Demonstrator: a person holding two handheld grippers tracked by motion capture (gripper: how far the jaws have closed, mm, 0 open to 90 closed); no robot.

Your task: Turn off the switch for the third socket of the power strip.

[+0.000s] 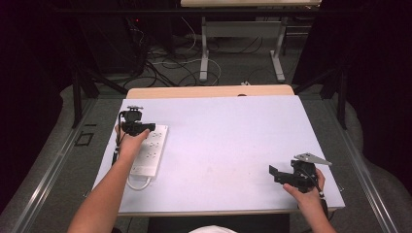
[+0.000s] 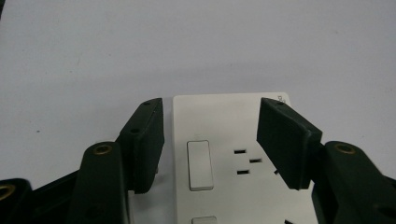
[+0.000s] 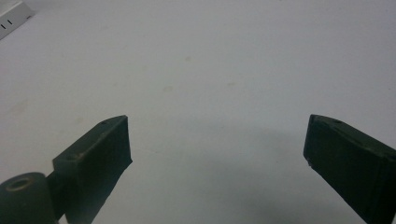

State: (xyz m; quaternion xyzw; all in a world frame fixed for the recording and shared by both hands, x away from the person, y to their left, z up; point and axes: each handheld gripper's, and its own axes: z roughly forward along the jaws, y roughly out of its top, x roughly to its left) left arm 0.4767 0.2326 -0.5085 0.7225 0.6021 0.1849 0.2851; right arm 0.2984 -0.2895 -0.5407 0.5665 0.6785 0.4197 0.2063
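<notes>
So the power strip [image 1: 149, 150] is a flat white bar lying on the left part of the table [image 1: 228, 145], long side running away from the person, with its far end roughly halfway up the board. A short white cable [image 1: 138, 184] is looped off its near end. Up close, in the left gripper view, a white rocker switch [image 2: 200, 165] can be made out next to a group of dark socket slots [image 2: 247, 161], and a second switch is just cut off at the bottom edge.

The left gripper [image 1: 137, 127] is held right over the strip's far end. Its jaws are parted and set to either side of the strip's width, with a sliver of daylight visible between each pad and the plastic, so nothing is actually being squeezed.

Room-wise, the strip is parked close to the table's left edge, and a wide stretch of bare pale surface is left between it and the right gripper [image 1: 279, 174], which is held well apart near the front right corner with its jaws spread wide on nothing.

The faint stains on the tabletop are picked up best in the right gripper view, where a corner of the strip [image 3: 14, 16] is also caught at top left.
</notes>
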